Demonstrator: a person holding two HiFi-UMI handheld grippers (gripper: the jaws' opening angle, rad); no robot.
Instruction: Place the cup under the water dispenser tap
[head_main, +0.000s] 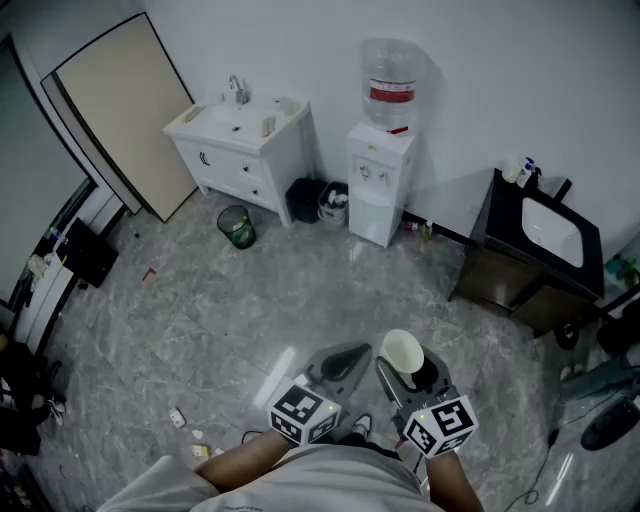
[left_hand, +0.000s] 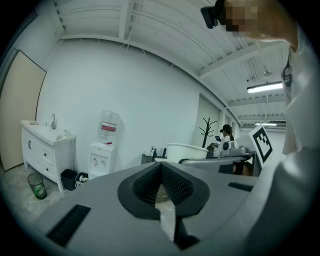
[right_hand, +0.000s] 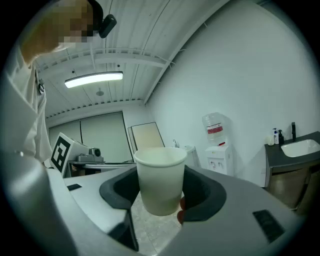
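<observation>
A white paper cup (head_main: 403, 352) stands upright between the jaws of my right gripper (head_main: 405, 366), which is shut on it. The right gripper view shows the cup (right_hand: 160, 177) empty, with the pads against its sides. My left gripper (head_main: 345, 358) is beside it on the left, shut with nothing in it; in the left gripper view (left_hand: 162, 189) its jaws meet. The white water dispenser (head_main: 380, 180) with a clear bottle (head_main: 391, 82) on top stands against the far wall, well ahead of both grippers. It also shows small as the dispenser (right_hand: 219, 156) at right and the dispenser (left_hand: 101, 156) at left.
A white sink cabinet (head_main: 240, 145) stands left of the dispenser, with a green bin (head_main: 237, 226), a black bin (head_main: 305, 200) and a white bin (head_main: 333, 204) on the floor. A dark sink cabinet (head_main: 535, 260) is at right. A board (head_main: 120, 110) leans on the left wall.
</observation>
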